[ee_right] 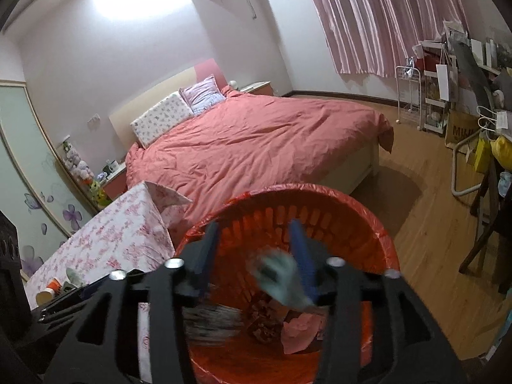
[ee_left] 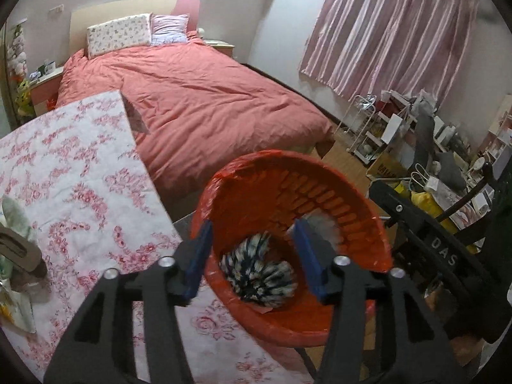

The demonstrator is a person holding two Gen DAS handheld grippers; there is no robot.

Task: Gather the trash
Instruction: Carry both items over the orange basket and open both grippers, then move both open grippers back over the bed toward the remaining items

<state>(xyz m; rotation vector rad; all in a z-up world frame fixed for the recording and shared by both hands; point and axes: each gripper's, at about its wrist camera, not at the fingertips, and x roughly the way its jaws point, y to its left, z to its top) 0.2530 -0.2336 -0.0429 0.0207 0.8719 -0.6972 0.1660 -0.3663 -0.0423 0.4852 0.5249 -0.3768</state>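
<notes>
An orange bin with a red liner (ee_left: 288, 156) stands beside the floral-cloth table. My left gripper (ee_left: 252, 224) is open above its mouth with nothing between the blue pads. Below it, inside the bin, lies a crumpled dark-blue-and-white patterned wrapper (ee_left: 259, 275). In the right wrist view my right gripper (ee_right: 253, 224) also hangs open over the bin (ee_right: 320, 188). A blurred pale green-white scrap (ee_right: 278, 275) is in the air close to its right finger, with no pad pressing on it. Pink paper (ee_right: 300, 329) lies at the bin's bottom.
The table with a pink floral cloth (ee_left: 80, 176) is left of the bin and carries a paper cup (ee_right: 48, 291) and other small items. A bed with a red cover (ee_left: 198, 89) lies behind. Cluttered shelves and bags (ee_left: 416, 134) line the right wall beyond the wooden floor (ee_right: 432, 240).
</notes>
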